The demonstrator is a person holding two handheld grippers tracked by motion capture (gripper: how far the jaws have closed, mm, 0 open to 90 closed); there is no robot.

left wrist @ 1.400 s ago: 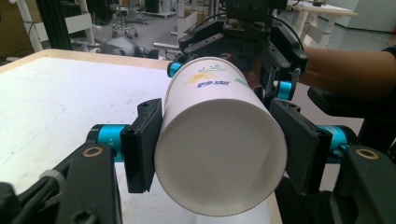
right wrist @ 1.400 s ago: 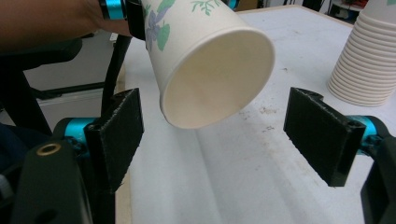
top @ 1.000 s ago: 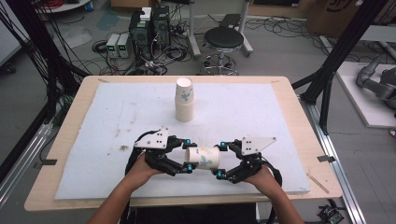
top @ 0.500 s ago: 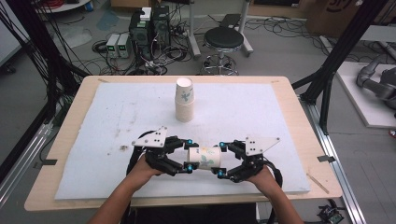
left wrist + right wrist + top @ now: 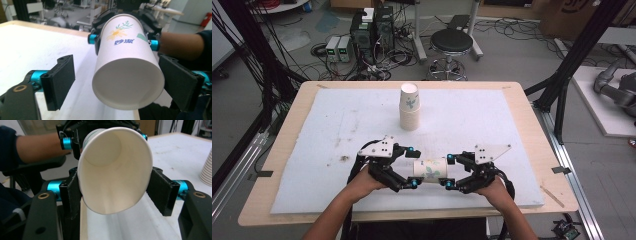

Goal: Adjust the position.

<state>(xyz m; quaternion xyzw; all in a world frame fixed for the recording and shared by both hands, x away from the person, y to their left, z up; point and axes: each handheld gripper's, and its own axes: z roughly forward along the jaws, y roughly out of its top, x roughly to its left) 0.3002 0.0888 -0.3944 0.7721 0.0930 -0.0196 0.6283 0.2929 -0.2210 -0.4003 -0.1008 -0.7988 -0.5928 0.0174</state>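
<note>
A white paper cup (image 5: 430,170) with a flower print is lying sideways, rim squeezed oval, near the cup stack (image 5: 409,106).

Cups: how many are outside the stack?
1: the cup, on its side, near the table's front edge, before the stack. Another could be nested inside it.

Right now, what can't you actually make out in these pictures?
1. Stack of cups: cut off by the right gripper view's edge, and too small in the high view to count.
2. Print on the paper cup: hidden in the right gripper view, because the cup's mouth faces the camera.
3. Whether that cup touches the white mat: in the high view, its own body hides its underside.
</note>
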